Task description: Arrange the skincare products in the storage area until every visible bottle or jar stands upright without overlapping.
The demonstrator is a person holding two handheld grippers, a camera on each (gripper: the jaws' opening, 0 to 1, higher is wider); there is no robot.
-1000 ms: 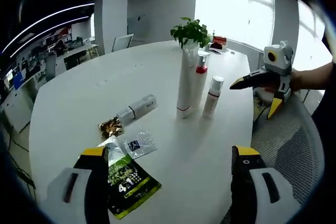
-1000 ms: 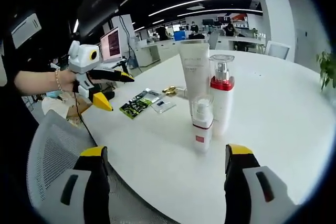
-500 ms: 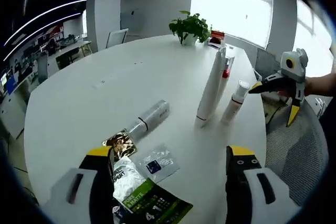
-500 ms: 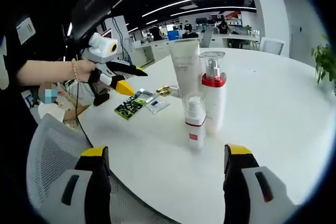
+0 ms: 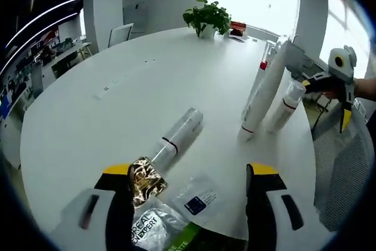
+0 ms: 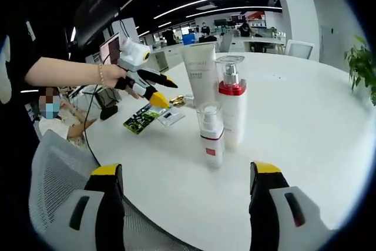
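A clear tube-shaped bottle [image 5: 176, 136] lies on its side on the round white table [image 5: 117, 80], just ahead of my left gripper [image 5: 189, 171], which is open and empty. Three products stand upright close together: a tall white tube [image 6: 200, 74], a pump bottle with a red collar [image 6: 231, 107] and a small bottle with a red band [image 6: 210, 133]. My right gripper [image 6: 185, 170] is open, low in front of them. In the right gripper view the left gripper [image 6: 165, 92] hovers open beside the white tube. The right gripper [image 5: 325, 104] shows open past the table edge.
A gold foil sachet [image 5: 145, 177], a clear sachet [image 5: 197, 195] and a green packet [image 5: 158, 230] lie near the left jaws. A potted plant [image 5: 205, 19] stands at the far edge. A mesh chair [image 6: 59, 168] sits by the table; a person [image 6: 50, 116] sits behind.
My left gripper has moved forward over the table; the lying bottle and sachets are nearer its jaws. In the right gripper view it has come closer to the white tube. The products have not moved.
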